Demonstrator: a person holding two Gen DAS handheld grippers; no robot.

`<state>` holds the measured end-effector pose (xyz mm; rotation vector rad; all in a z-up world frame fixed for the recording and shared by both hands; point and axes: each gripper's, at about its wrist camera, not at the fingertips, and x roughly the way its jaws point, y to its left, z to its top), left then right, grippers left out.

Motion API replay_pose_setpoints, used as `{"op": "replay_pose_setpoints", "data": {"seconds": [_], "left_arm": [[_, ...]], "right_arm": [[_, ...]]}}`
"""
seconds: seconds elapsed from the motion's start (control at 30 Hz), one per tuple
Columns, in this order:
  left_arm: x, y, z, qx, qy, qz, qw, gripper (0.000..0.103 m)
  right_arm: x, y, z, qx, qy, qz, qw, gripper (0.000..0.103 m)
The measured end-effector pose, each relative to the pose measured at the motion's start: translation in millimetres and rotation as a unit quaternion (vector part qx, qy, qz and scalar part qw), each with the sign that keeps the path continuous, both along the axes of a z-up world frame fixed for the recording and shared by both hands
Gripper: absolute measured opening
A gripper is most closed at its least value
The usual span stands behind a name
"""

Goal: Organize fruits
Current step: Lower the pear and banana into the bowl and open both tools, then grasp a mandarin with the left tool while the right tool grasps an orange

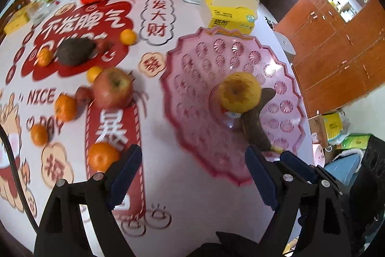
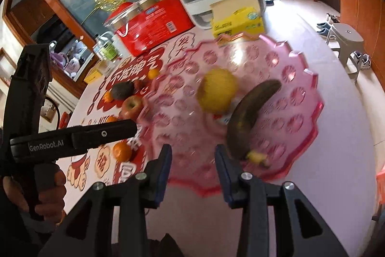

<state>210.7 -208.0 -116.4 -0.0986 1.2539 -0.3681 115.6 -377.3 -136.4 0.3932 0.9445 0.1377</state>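
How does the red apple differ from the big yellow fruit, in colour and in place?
The red apple is red with a yellowish patch at its stem; the yellow fruit is yellow all over. The apple sits on the printed tablecloth among small oranges; the yellow fruit sits in the pink tray beside a dark banana. Both are round, and neither tool holds them.

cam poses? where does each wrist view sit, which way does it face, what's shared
Left wrist: above the table's near edge, facing across it at the loose apple and tangerines; own open left gripper at bottom.
Right wrist: low over the pink tray, facing the banana; own open right gripper, plus the hand-held left gripper at left.
Shared: tray, banana, yellow fruit, apple.
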Motion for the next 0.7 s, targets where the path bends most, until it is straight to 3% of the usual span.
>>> {"op": "replay_pose_setpoints", "data": {"seconds": [0.33,0.7], "left_arm": [[-38.8,64.2,4.2,-0.008,0.004,0.049,0.9988,0.086],[-60.3,146.4,4.4,-0.005,0.008,0.088,0.9961,0.086]], "right_arm": [[-25.2,60.0,-1.1,-0.011,0.018,0.057,0.998,0.043],[-23.6,122.5,-10.7,-0.011,0.040,0.090,0.995,0.043]]}}
